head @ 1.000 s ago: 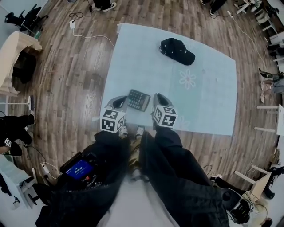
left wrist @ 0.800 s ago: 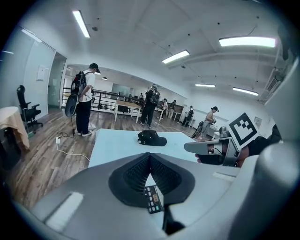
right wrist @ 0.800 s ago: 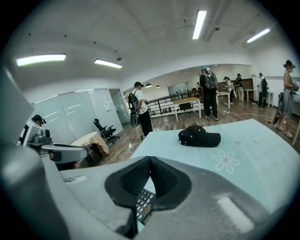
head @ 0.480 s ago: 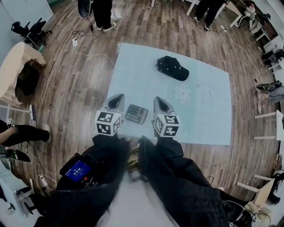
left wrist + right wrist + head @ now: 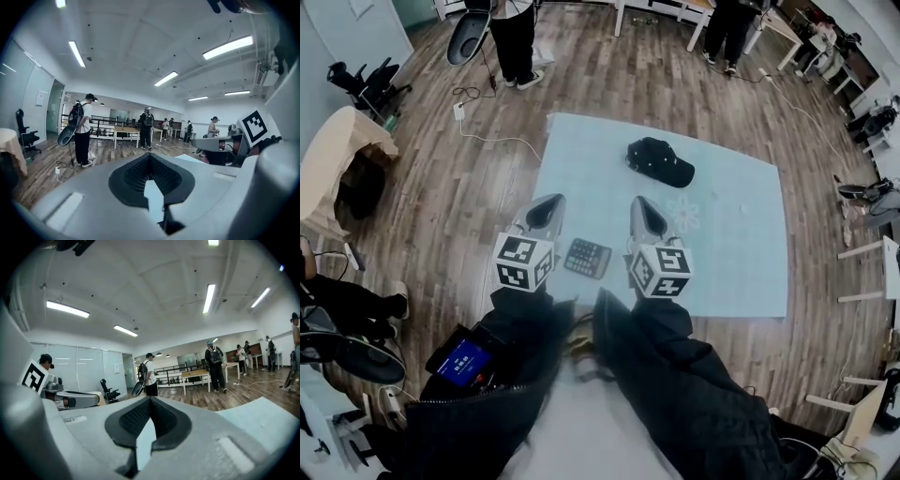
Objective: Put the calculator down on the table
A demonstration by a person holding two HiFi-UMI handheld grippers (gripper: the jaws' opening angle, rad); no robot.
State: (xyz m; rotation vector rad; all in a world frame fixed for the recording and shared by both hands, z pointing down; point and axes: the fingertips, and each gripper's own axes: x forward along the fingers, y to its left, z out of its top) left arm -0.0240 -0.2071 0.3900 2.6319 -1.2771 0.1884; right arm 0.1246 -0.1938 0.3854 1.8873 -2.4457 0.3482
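The dark calculator point(image 5: 587, 258) lies flat on the pale blue table top point(image 5: 731, 253), near its front left corner. Nothing holds it. In the head view my left gripper point(image 5: 547, 208) hangs above and just left of it, and my right gripper point(image 5: 644, 208) above and just right of it. Both are lifted well off the surface and point almost level. In the left gripper view the left gripper point(image 5: 150, 157) has its jaws together with nothing between them. The right gripper point(image 5: 151, 401) looks the same in its own view, shut and empty. Neither gripper view shows the calculator.
A black cap point(image 5: 660, 161) lies on the table farther back. A white cable with a plug block point(image 5: 457, 111) runs over the wooden floor at the left. People point(image 5: 515, 37) stand at the far end. A beige covered chair point(image 5: 342, 150) stands left; white furniture point(image 5: 872, 253) lines the right.
Both grippers have risen away from the table and levelled out, so more of the room shows. The calculator has stayed in place on the table between them.
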